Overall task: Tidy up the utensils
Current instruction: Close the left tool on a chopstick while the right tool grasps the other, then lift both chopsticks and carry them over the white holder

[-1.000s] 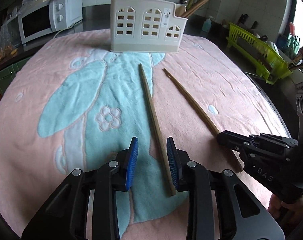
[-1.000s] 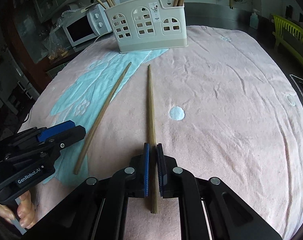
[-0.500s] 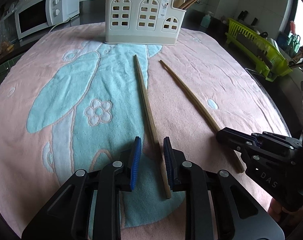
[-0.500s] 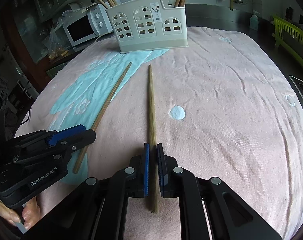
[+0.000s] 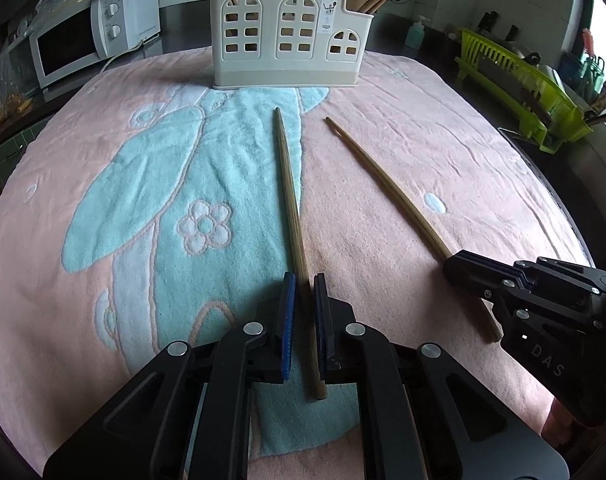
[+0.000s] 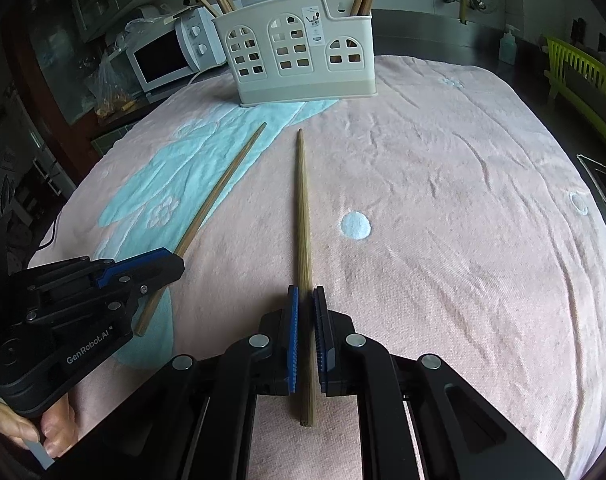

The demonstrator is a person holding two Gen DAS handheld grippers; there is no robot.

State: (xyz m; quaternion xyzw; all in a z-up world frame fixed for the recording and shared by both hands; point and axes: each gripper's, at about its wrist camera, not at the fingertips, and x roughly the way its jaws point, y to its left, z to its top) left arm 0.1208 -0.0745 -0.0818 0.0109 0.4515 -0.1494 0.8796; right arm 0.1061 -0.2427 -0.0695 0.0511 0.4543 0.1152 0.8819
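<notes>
Two long wooden chopsticks lie on a pink and teal towel. My left gripper [image 5: 303, 282] has its jaws closed around the thick end of the left chopstick [image 5: 289, 196], which still rests on the towel. My right gripper [image 6: 306, 294] is shut on the thick end of the right chopstick [image 6: 303, 208]. Each gripper also shows in the other's view, the right gripper [image 5: 449, 266] at the right and the left gripper [image 6: 175, 266] at the left. A cream utensil holder [image 5: 289, 34] with arched windows stands at the far edge, with several chopsticks in it.
A white microwave [image 5: 83, 40] stands at the back left. A green dish rack [image 5: 519, 84] stands at the right beyond the towel's edge. A soap bottle [image 5: 417, 34] stands behind the holder. The towel [image 5: 443, 152] covers the whole work surface.
My left gripper has moved over the left chopstick and closed from wide open to gripping its thick end. My right gripper has stayed shut on its chopstick.
</notes>
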